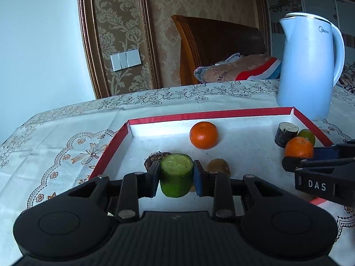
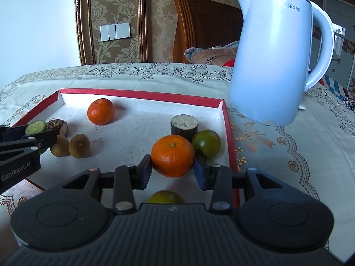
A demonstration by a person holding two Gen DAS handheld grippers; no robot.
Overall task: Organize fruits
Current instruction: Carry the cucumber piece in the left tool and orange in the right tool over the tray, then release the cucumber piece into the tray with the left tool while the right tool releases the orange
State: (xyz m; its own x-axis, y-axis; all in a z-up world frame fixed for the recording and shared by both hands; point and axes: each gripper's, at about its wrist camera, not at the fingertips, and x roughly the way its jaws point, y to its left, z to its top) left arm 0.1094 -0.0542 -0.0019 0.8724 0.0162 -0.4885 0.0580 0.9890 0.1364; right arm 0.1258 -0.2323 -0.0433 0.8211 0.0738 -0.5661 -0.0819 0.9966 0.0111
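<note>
My left gripper [image 1: 176, 177] is shut on a green cucumber chunk [image 1: 176, 174], held over the near left part of the red-rimmed tray [image 1: 210, 114]. My right gripper [image 2: 173, 166] is shut on an orange tangerine [image 2: 172, 155] near the tray's right side. In the tray lie another tangerine [image 2: 101, 111], a dark sugarcane piece [image 2: 184, 126], a green citrus [image 2: 207, 143], two brown longans [image 2: 79, 145] and a brown hairy fruit [image 2: 58, 125]. A second green citrus [image 2: 165, 197] shows just below the right gripper.
A white electric kettle [image 2: 273, 66] stands on the embroidered tablecloth [image 2: 277, 155] behind the tray's far right corner. A wooden chair back [image 1: 217, 44] and a folded cloth [image 1: 239, 68] lie beyond the table. Bare cloth spreads left of the tray.
</note>
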